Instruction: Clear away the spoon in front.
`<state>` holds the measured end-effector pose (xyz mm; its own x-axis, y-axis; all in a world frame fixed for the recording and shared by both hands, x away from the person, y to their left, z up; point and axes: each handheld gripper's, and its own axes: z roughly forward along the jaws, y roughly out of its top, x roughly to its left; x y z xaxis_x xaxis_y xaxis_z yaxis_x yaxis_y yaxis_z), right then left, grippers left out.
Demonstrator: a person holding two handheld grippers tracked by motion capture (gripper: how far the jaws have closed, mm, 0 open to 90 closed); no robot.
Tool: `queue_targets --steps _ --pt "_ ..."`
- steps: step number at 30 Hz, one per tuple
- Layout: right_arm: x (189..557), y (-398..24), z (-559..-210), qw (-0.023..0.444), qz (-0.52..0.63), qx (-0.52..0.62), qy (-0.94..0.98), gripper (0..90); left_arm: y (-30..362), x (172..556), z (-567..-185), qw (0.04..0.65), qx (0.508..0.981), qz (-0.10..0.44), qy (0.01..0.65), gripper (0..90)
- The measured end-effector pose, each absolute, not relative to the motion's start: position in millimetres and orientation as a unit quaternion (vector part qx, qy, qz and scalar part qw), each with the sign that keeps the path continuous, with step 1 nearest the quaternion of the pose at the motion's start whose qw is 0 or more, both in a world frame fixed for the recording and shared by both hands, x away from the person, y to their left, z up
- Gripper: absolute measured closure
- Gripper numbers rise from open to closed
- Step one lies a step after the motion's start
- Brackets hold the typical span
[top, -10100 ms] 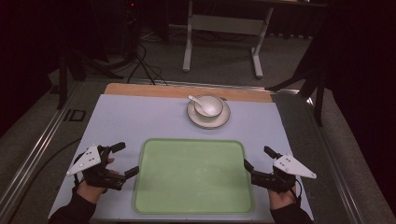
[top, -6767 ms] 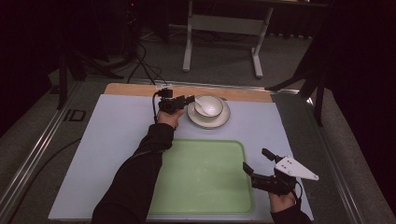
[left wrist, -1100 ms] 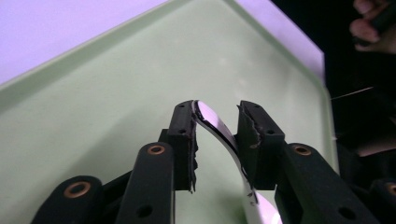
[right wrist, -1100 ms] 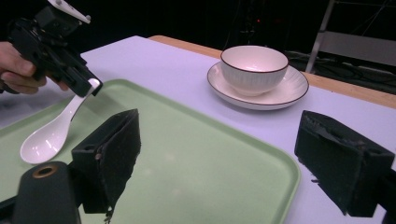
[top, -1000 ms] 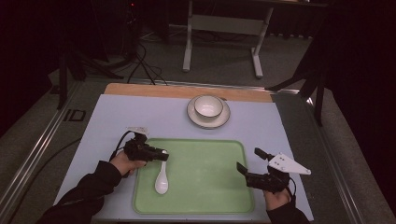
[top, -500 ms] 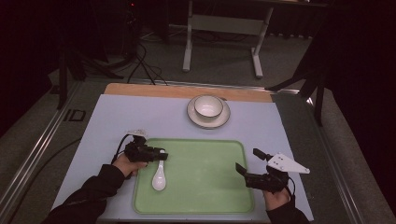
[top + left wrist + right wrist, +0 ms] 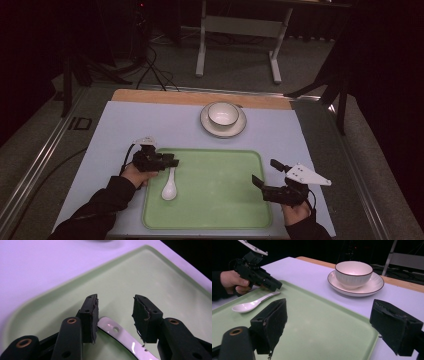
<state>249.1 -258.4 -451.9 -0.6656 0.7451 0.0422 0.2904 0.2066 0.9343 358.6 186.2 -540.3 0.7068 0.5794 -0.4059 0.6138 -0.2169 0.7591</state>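
Dark floor and a metal stand lie behind the table, which carries a green tray near the person and a bowl on a saucer farther back. One risk: the spoon lies on the tray's left part with its handle end between the jaws of the left gripper; if this hand pulls away sideways, a pad may catch the handle and drag or flip the spoon. These jaws have just been opening and the pads no longer press on the handle. The right gripper hovers at the tray's right edge, jaws apart, holding nothing.
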Motion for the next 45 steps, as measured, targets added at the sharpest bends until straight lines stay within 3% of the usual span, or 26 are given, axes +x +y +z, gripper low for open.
queue_targets --steps 18,26,29,40,43,45 --pt "248.7 -258.1 -451.4 0.217 0.526 0.347 0.746 14.2 181.4 342.4 -505.4 0.502 0.797 -0.004 0.335 55.5" --pt "248.4 -258.1 -451.2 0.217 0.526 0.346 0.746 14.2 179.5 327.4 -488.2 0.494 0.811 0.034 0.311 53.7" --pt "248.8 -257.7 -451.2 0.218 0.526 0.346 0.746 14.2 179.8 323.0 -480.3 0.497 0.809 0.04 0.31 48.7" --pt "248.2 -256.9 -450.8 0.218 0.526 0.345 0.746 14.2 185.4 304.2 -453.1 0.527 0.791 0.044 0.308 15.2" --pt "248.0 -257.1 -450.6 0.219 0.526 0.344 0.746 14.2 187.4 298.3 -451.2 0.531 0.787 0.049 0.31 11.4" --pt "248.0 -257.2 -450.6 0.219 0.526 0.345 0.746 14.2 187.8 296.7 -451.2 0.528 0.788 0.05 0.311 1.5"
